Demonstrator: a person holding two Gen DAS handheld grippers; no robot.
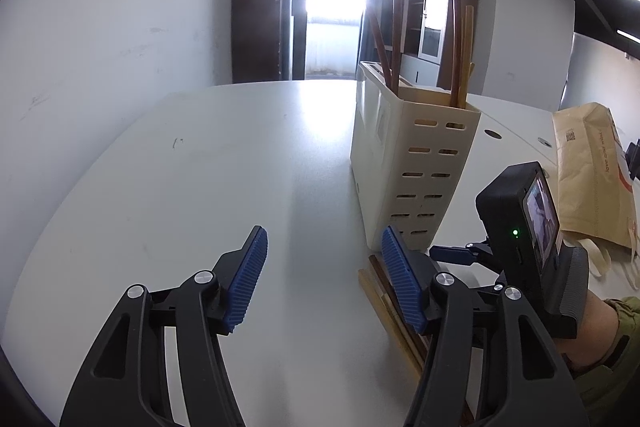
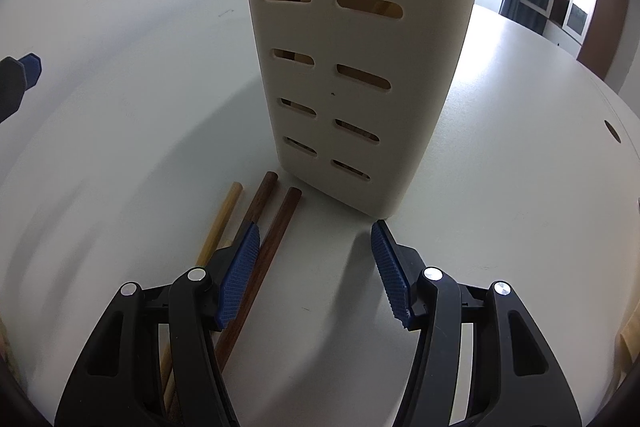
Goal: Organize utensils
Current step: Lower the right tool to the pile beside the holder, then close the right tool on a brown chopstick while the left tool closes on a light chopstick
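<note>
A cream slotted utensil holder [image 1: 404,163] [image 2: 352,59] stands on the white table [image 1: 240,167] with several brown and tan chopsticks [image 1: 458,55] upright in it. More chopsticks lie flat at its foot: two dark brown ones [image 2: 272,227] and a tan one [image 2: 220,227], also seen as a bundle of chopsticks [image 1: 384,303] in the left wrist view. My right gripper [image 2: 316,267] hangs open low over them, its left pad above the inner dark stick, nothing gripped. My left gripper [image 1: 324,275] is open and empty over bare table to the left of the holder.
A brown paper bag [image 1: 592,179] lies on the table to the right. The right hand's gripper body [image 1: 524,219] with its small screen is close beside my left gripper. A bright doorway and cabinets stand beyond the table's far edge.
</note>
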